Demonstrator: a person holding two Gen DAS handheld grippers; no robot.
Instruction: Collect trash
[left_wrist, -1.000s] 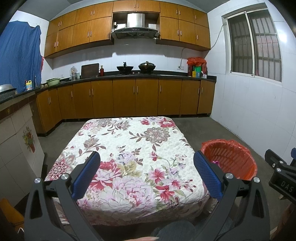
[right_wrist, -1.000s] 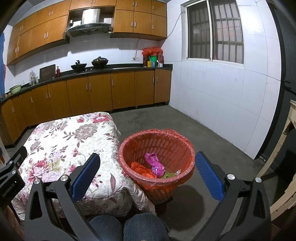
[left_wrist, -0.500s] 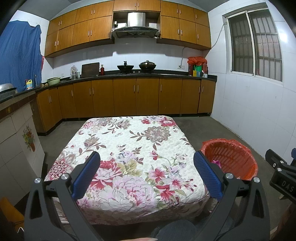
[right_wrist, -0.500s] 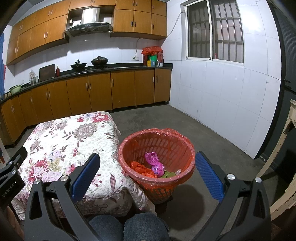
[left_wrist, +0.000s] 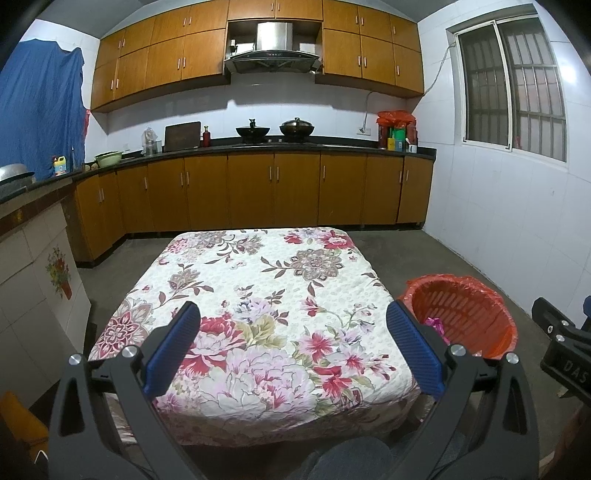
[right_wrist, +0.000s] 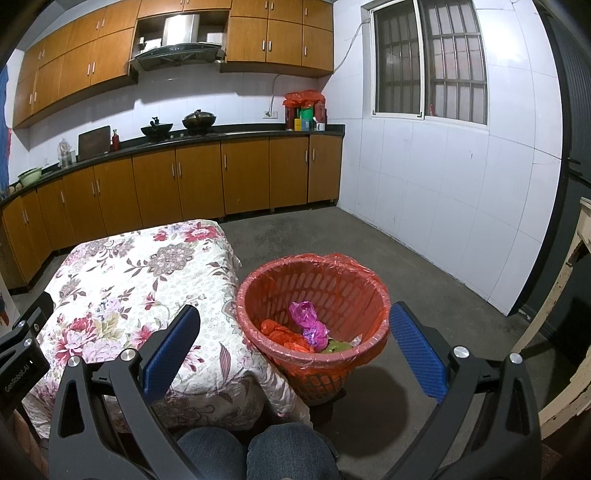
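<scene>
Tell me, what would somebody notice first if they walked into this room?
Probably the big flowery tablecloth over the table in the middle of the kitchen floor. Next, the orange trash basket standing right beside the table's corner, with purple, orange and green wrappers at its bottom. Both the left gripper and right gripper are open, holding nothing.

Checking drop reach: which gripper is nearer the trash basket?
Right. The right gripper hangs open directly in front of the basket. The left gripper hangs open over the table, with the basket off to its right.
</scene>
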